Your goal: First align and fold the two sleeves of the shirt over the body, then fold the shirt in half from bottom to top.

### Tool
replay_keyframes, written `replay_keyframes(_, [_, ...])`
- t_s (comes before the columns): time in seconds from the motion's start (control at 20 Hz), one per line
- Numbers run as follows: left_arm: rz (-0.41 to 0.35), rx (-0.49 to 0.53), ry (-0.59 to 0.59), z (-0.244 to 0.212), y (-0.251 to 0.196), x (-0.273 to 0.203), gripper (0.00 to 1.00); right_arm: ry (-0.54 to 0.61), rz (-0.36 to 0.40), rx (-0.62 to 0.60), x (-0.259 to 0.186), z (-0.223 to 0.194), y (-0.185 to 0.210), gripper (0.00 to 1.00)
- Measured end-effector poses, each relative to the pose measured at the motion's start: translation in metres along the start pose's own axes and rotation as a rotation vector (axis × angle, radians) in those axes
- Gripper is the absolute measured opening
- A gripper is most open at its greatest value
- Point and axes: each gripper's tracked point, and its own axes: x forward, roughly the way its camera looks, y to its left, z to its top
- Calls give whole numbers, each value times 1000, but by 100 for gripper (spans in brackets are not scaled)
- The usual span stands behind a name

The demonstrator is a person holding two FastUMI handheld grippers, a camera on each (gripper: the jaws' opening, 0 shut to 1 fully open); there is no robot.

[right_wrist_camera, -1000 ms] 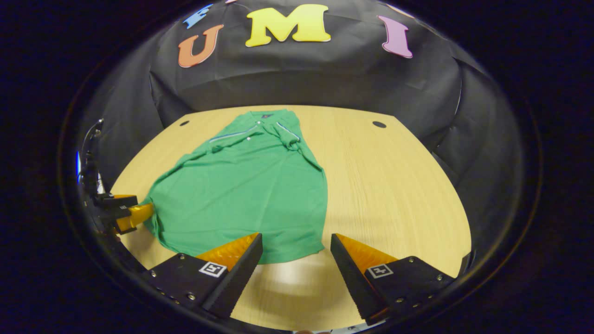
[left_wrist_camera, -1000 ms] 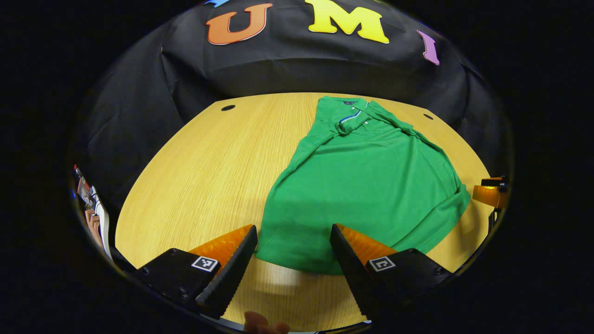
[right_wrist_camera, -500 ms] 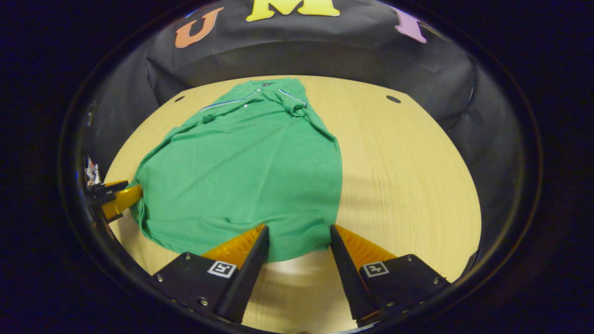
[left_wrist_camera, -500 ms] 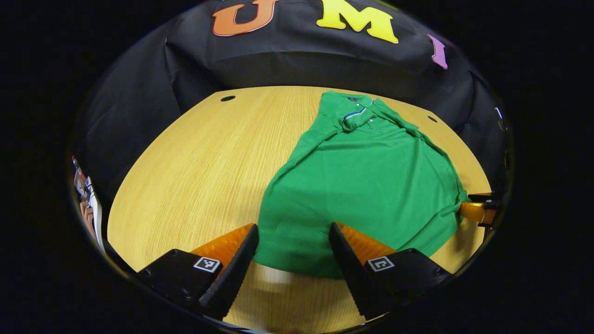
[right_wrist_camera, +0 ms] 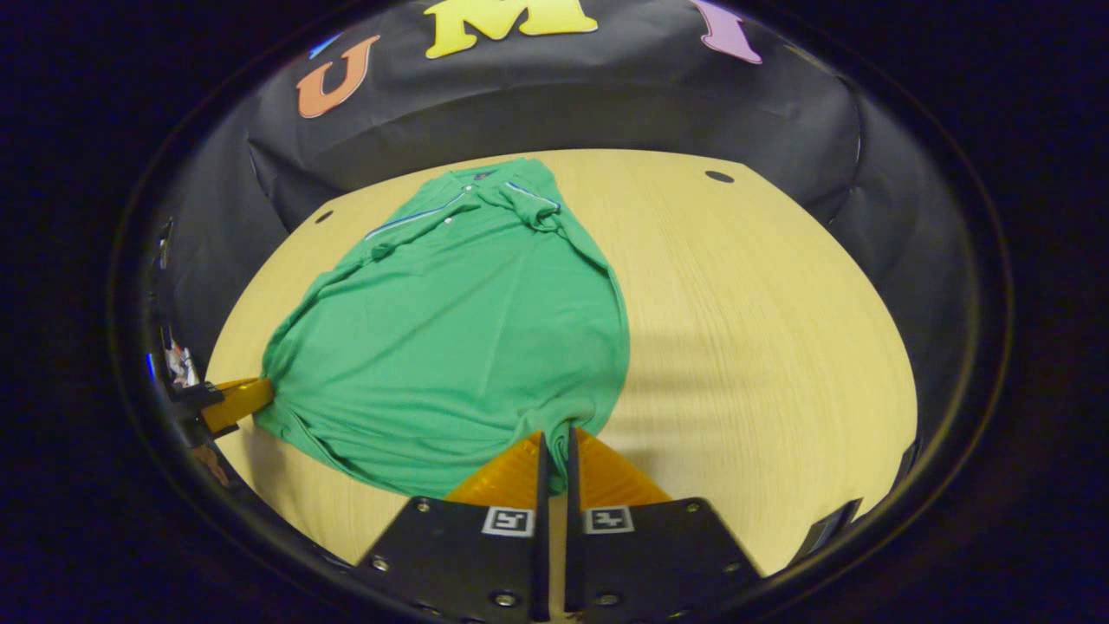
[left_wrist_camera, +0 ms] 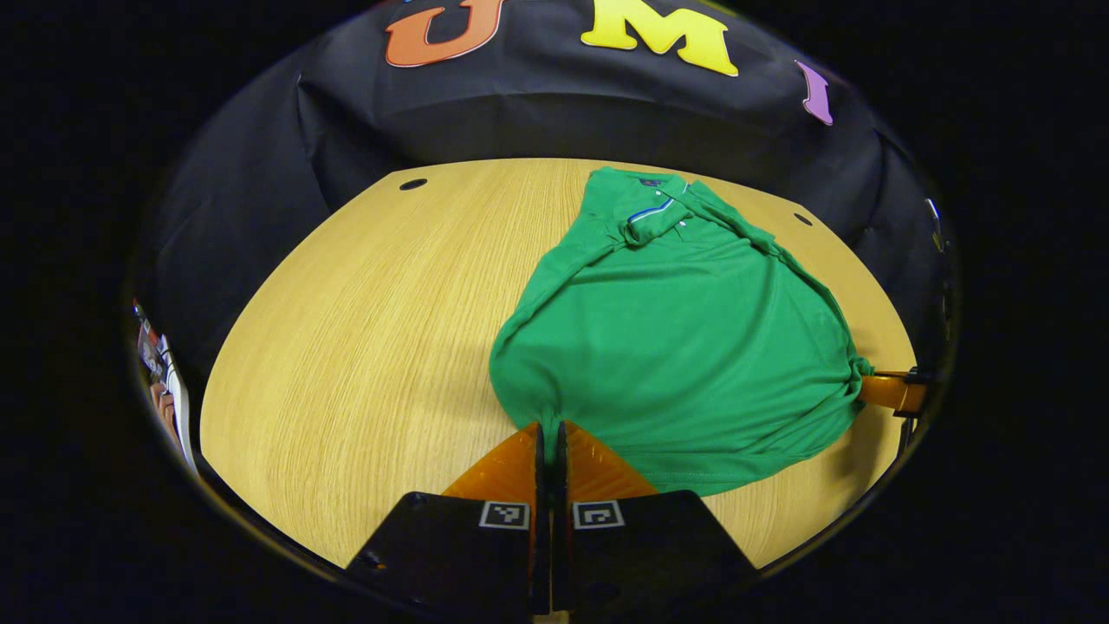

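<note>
Shirt (left_wrist_camera: pixel 684 347): lying on the wooden table (left_wrist_camera: pixel 364 329), collar at the far end near the booth wall, hem at the near edge; sleeves lying folded in over the chest.
Shirt in right gripper view (right_wrist_camera: pixel 450 347): spreading across the table's left half (right_wrist_camera: pixel 745 329), hem bunching toward both near corners.
Left gripper (left_wrist_camera: pixel 548 433): pinching the shirt's near-left hem corner, fingers pressing together with green fabric gathering into the tips.
Left gripper seen from the right gripper view (right_wrist_camera: pixel 238 400): sitting at the far left, tip touching the hem corner, cloth puckering there.
Right gripper (right_wrist_camera: pixel 554 438): clamping the shirt's near-right hem corner, fingers closing almost flush, fabric drawing into a point between them.
Right gripper seen from the left gripper view (left_wrist_camera: pixel 884 390): reaching in at the right edge, tip meeting the pulled hem corner.
Hem: stretching between the two pinched corners, sagging in a curve against the table.
Table holes: sitting at the far corners, well apart from the shirt.
</note>
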Motion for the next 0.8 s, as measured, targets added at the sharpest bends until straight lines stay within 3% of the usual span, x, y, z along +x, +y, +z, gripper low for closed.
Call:
replay_keyframes(0.05, [-9, 0, -7, 1, -2, -3, 4, -13, -1, -16, -4, 4, 0, 2])
replay_keyframes(0.4, [-22, -35, -39, 5, -6, -28, 4, -35, 20, 28, -21, 13, -5, 2])
replay_keyframes(0.8, [-22, -42, -118, 56, 1, -40, 4, -110, 43, 60, -36, 57, -3, 2])
